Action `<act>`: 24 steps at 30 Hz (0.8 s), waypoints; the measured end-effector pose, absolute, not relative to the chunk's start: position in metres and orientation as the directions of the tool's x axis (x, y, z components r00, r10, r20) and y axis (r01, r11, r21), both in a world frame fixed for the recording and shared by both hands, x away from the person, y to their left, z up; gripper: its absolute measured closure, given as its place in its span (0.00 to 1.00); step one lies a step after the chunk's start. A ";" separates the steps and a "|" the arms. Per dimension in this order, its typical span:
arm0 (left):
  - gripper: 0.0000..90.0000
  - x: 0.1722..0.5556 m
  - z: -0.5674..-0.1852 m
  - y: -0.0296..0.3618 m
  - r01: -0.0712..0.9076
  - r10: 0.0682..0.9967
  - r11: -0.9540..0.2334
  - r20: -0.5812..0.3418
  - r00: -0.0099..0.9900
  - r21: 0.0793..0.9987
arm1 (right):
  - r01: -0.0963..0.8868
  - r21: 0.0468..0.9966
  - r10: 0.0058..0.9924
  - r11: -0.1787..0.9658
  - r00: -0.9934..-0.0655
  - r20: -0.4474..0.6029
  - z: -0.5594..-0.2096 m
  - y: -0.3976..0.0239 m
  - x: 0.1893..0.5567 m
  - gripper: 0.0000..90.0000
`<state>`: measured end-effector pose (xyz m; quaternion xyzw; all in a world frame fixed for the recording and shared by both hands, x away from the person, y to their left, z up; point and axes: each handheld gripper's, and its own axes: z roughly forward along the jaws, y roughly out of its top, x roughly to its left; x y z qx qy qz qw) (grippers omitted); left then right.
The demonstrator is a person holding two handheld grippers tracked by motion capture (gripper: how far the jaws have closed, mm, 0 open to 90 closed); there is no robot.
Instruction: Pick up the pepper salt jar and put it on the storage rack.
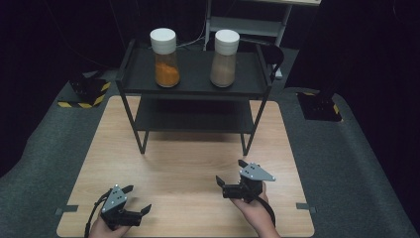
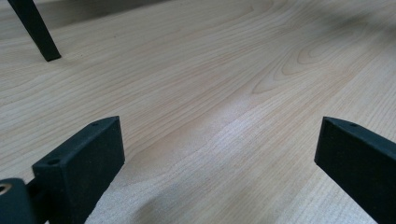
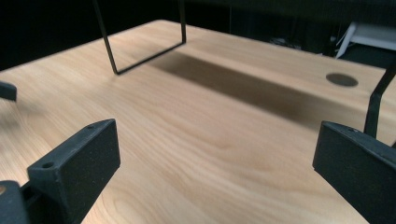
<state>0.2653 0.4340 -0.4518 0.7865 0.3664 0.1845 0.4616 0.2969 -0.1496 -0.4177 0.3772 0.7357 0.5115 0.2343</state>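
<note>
We are looking down on a bench [image 1: 183, 163] where a two-tier rack [image 1: 194, 87] is standing at the far end, two jars sitting on its top shelf, one jar [image 1: 165, 57] left of the other jar [image 1: 225, 58], both well apart from the near edge.

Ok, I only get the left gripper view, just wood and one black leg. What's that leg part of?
Observer: A black rack with two shelves.
Operator: Is anything on it?
Observer: An orange jar and a brown jar, both on the top shelf.
Operator: Where's my other gripper?
Observer: The right gripper is open over the table, nearer the rack than the left gripper.
</note>
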 end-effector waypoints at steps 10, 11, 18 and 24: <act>0.02 0.268 -0.450 0.433 0.412 0.744 -0.314 -0.048 0.667 0.856 | 0.368 0.906 0.815 0.208 -0.578 0.048 -0.449 -0.151 0.284 0.00; 0.02 0.268 -0.451 0.433 0.411 0.744 -0.313 -0.048 0.667 0.856 | 0.367 0.906 0.820 0.209 -0.571 0.043 -0.452 -0.151 0.281 0.00; 0.02 0.273 -0.450 0.429 0.407 0.737 -0.322 -0.044 0.674 0.855 | 0.381 0.896 0.843 0.227 -0.538 0.015 -0.464 -0.152 0.269 0.00; 0.02 0.278 -0.449 0.422 0.398 0.726 -0.349 -0.024 0.687 0.848 | 0.363 0.897 0.847 0.251 -0.530 -0.022 -0.465 -0.153 0.262 0.01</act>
